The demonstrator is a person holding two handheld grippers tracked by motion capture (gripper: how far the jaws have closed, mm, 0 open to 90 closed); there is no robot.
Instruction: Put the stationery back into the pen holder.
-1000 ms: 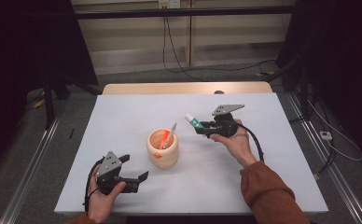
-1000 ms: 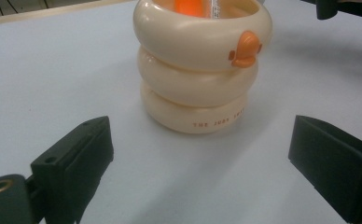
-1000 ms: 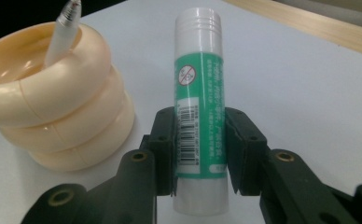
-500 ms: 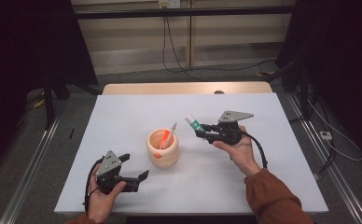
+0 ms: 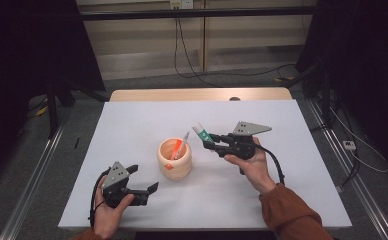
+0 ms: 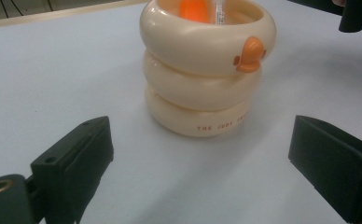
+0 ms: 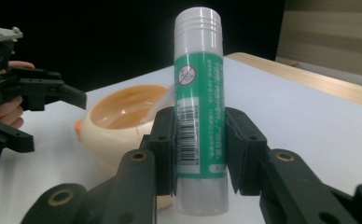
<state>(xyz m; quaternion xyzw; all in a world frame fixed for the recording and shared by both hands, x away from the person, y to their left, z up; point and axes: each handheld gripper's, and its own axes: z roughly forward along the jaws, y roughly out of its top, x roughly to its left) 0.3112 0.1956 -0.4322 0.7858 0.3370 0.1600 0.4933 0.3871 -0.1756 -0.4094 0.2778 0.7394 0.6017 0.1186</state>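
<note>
A cream ringed cup with an orange duck bill [image 5: 174, 159] [image 6: 207, 60] [image 7: 118, 126] stands mid-table; an orange and white pen [image 5: 180, 147] leans inside it. My right gripper [image 5: 208, 142] [image 7: 200, 147] hovers just right of the cup, shut on a green and white glue stick [image 5: 202, 134] [image 7: 198, 93] that stands upright between its jaws. Near the front left, my left gripper [image 5: 143, 180] [image 6: 202, 177] rests on the table, open, jaws wide and bare, facing the cup.
The white table [image 5: 132, 120] ends at a wooden strip [image 5: 197, 94] along its far edge. Cables and dark frames lie on the floor beyond. Bare tabletop stretches behind and to the right of the cup.
My right gripper has carried the glue stick a little toward the near side and closer to the cup. The left gripper has stayed put.
</note>
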